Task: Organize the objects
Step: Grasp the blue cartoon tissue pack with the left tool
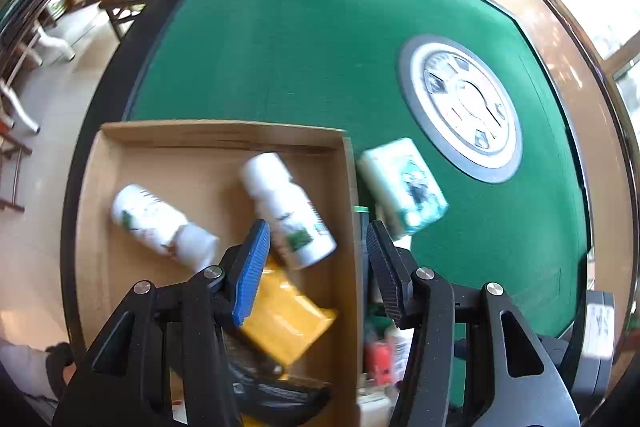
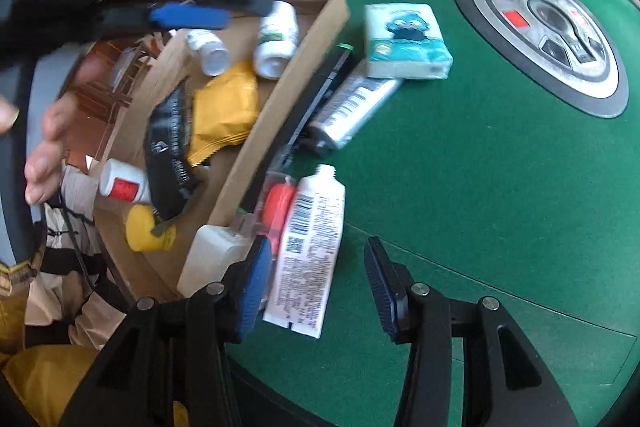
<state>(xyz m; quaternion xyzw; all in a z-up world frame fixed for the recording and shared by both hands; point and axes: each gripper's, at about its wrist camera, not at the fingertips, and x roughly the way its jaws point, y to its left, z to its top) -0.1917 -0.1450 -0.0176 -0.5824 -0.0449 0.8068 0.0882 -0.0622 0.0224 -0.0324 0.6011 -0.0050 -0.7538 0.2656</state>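
A cardboard box sits on the green table and holds two white bottles, a yellow packet and a black pouch. My left gripper is open and empty, hovering over the box's right wall. My right gripper is open, its fingers either side of a flat white tube lying on the felt beside the box. A tissue pack, a silver tube, a black pen, a red item and a white block lie beside the box.
A round silver and black centre panel is set into the table. The box also holds a red-labelled white bottle and a yellow-capped item. The left gripper shows above the box in the right wrist view. Chairs and shelves stand beyond the table.
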